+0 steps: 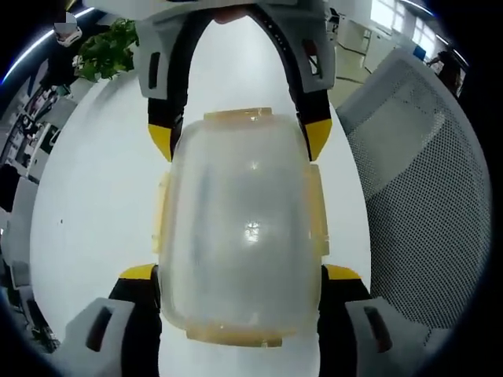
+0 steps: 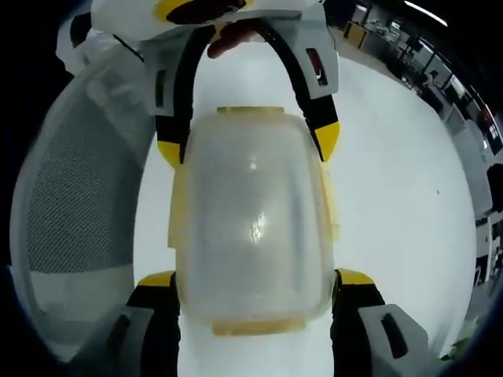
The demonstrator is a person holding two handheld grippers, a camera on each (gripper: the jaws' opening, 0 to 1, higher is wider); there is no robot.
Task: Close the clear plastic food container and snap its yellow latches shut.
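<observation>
frosted clear container (image 1: 240,236), yellow latches (image 1: 318,212)

1 container (image 1: 240,228), 2 grippers (image 1: 240,271) (image 2: 255,275), 1 mesh chair (image 1: 424,196), 1 plant (image 1: 106,49)

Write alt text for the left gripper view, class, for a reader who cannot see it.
A clear plastic container with yellow latches sits on a white table, held between the left tool at the bottom and the right tool reaching in from the top. A grey mesh chair stands at the right and a green plant at the upper left.
</observation>
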